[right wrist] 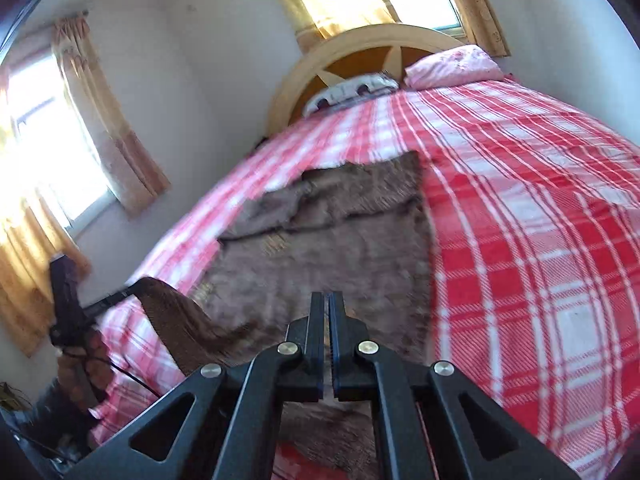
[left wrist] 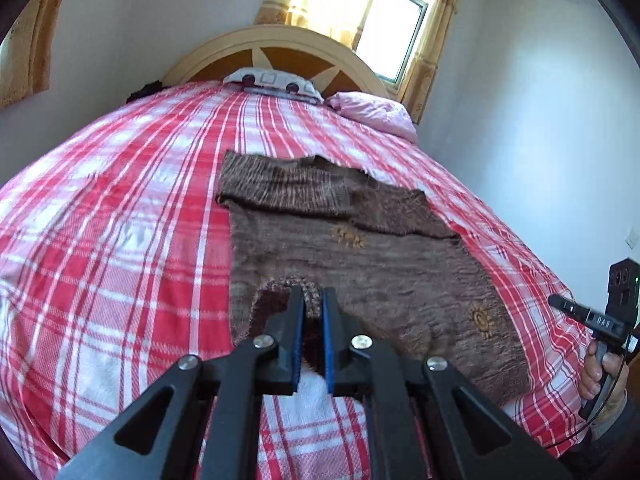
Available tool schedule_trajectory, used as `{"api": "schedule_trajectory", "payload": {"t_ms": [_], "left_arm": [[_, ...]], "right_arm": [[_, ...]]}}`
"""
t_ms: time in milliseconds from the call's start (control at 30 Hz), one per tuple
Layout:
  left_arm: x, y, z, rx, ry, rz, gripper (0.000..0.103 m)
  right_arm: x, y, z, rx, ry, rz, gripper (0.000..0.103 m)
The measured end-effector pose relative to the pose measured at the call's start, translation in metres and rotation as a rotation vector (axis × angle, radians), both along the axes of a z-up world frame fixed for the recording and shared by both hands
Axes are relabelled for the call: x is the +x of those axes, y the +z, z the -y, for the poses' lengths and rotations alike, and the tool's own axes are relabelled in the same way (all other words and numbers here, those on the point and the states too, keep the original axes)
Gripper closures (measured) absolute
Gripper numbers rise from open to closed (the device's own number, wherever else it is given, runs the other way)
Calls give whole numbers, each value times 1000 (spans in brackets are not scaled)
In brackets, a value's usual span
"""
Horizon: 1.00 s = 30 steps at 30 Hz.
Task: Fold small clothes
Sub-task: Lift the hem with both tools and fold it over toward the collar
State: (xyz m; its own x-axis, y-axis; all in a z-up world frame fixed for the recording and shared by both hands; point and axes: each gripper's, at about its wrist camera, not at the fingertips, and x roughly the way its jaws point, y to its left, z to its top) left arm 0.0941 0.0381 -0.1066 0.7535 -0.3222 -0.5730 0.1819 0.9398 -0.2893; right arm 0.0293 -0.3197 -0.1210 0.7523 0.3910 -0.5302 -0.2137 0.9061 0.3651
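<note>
A small brown knitted sweater (left wrist: 360,248) lies flat on the red and white plaid bed (left wrist: 120,220), its sleeves folded across the far part. My left gripper (left wrist: 312,296) is shut on the sweater's near collar edge, with knit fabric between the blue pads. In the right wrist view the same sweater (right wrist: 340,240) is blurred, and its near left corner (right wrist: 172,308) is lifted by the left gripper (right wrist: 120,294). My right gripper (right wrist: 326,300) has its jaws almost together over the sweater's near edge; whether fabric is pinched is unclear. The right gripper also shows in the left wrist view (left wrist: 560,304).
A wooden headboard (left wrist: 280,44) stands at the far end with a white patterned pillow (left wrist: 272,80) and a pink pillow (left wrist: 372,110). Curtained windows (left wrist: 392,20) are behind the bed and on the left wall (right wrist: 52,140). White walls close both sides.
</note>
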Motion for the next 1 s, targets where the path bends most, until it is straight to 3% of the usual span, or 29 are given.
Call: {"api": "schedule_trajectory", "payload": {"t_ms": [67,100,133,167,200,333,433,533,567,600,833,1000], "left_arm": [[-4,-7,-2,-2,-2,-14,94],[-6,-10,-4,-2,-3,-21,94],[-7,-11,-6,-4,-1,-25,94],[-9,-14,-9,-8,3,-30,94],[-9,-17,-11,-11,9,-36,94],[-11,-27,-18,-49,29,-66,94],[-13,-31,-16,-43,26,-68,94],[-14,-34,-13,-38,17,-72,94],[-14,-34,-12,-38,15,-72,94],[-13,-34,-12,-37,14,-71,94],[-10,-7,-21,-59,17,-6,94],[7,21,-26,-77,23,41,94]], "right_arm": [[-6,-13,-2,-38,20,-79,100],[-10,-19,-4,-62,16,-106,92],[-14,-25,-6,-90,13,-133,77],[-21,-34,-7,-92,34,-169,33],[-26,-40,-5,-68,48,-186,21],[-33,-64,7,-30,-5,-237,22],[-28,-81,9,54,20,-289,36],[-29,-87,-5,-6,27,-286,43],[-30,-85,-7,-1,42,-279,86],[-30,-84,-7,32,60,-280,98],[-26,-56,6,101,37,-171,99],[-5,-17,6,160,34,-65,99]]}}
